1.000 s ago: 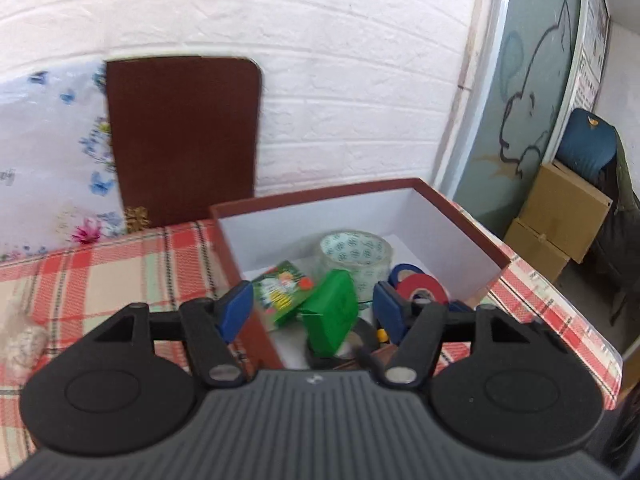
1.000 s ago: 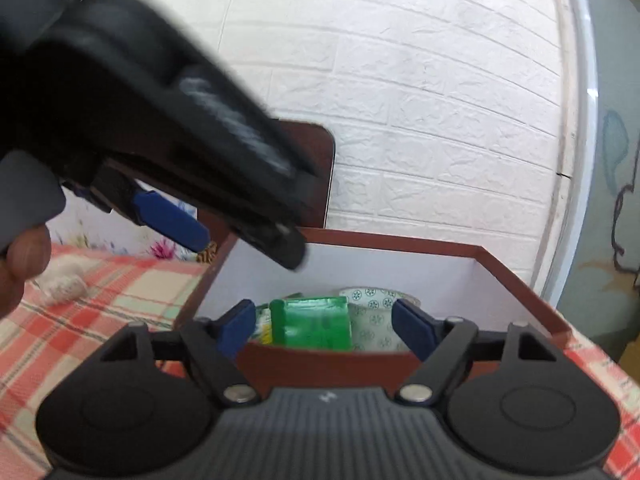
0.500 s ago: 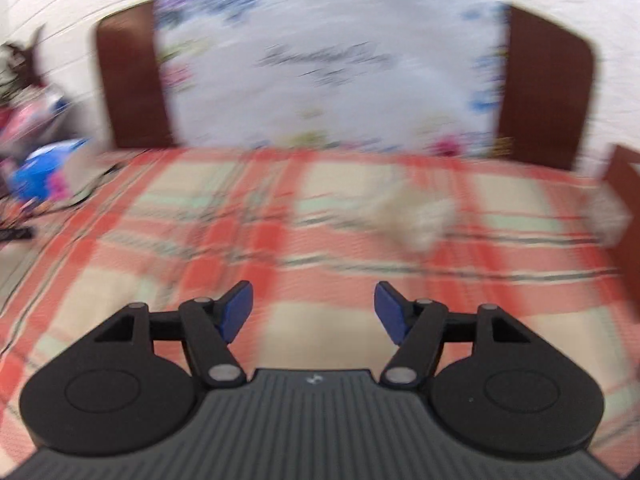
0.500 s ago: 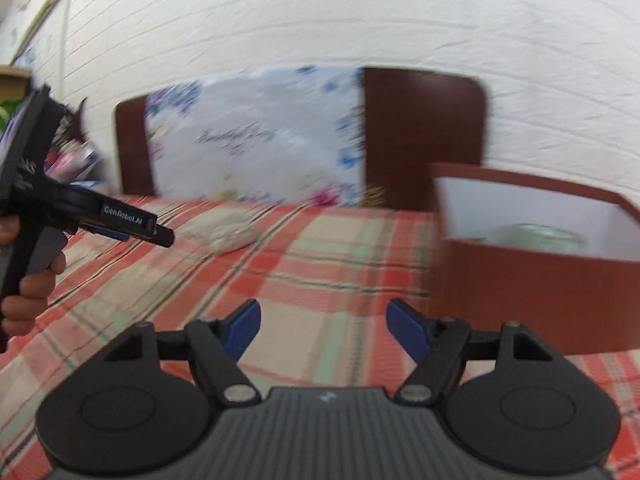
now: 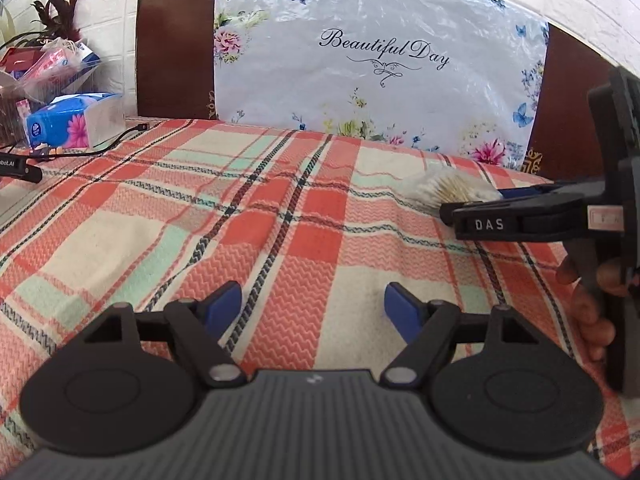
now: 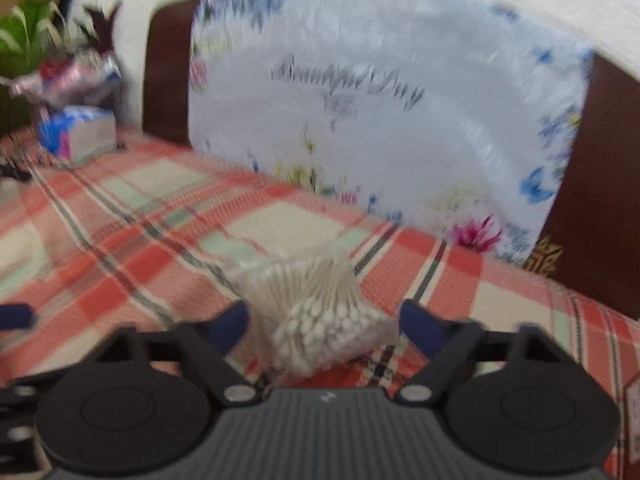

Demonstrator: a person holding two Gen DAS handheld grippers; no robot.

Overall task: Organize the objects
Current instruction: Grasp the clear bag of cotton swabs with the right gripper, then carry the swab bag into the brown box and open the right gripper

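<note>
A clear bag of cotton swabs [image 6: 320, 312] lies on the plaid cloth [image 6: 120, 280]. My right gripper [image 6: 326, 320] straddles it. Its blue pads [image 6: 236, 320] stand close to the bag's sides as the jaws close, and I see no pad pressing on it. The left wrist view shows the same bag [image 5: 448, 188] at the far right, with my right gripper [image 5: 476, 210] reaching over it from a person's hand [image 5: 592, 312]. Lower on the cloth [image 5: 280, 220], my left gripper [image 5: 312, 306] hovers with jaws opening and nothing between them.
A floral "Beautiful Day" panel [image 5: 380, 60] leans on a brown board [image 5: 176, 40] at the back. A blue tissue pack [image 5: 72, 120], a black cable [image 5: 100, 148], a black device [image 5: 20, 168] and bags with a plant [image 5: 52, 52] crowd the far left.
Both views have swung left, away from the brown box, over the plaid cloth. My right gripper has come down around the swab bag and narrowed. My left gripper's jaws have widened.
</note>
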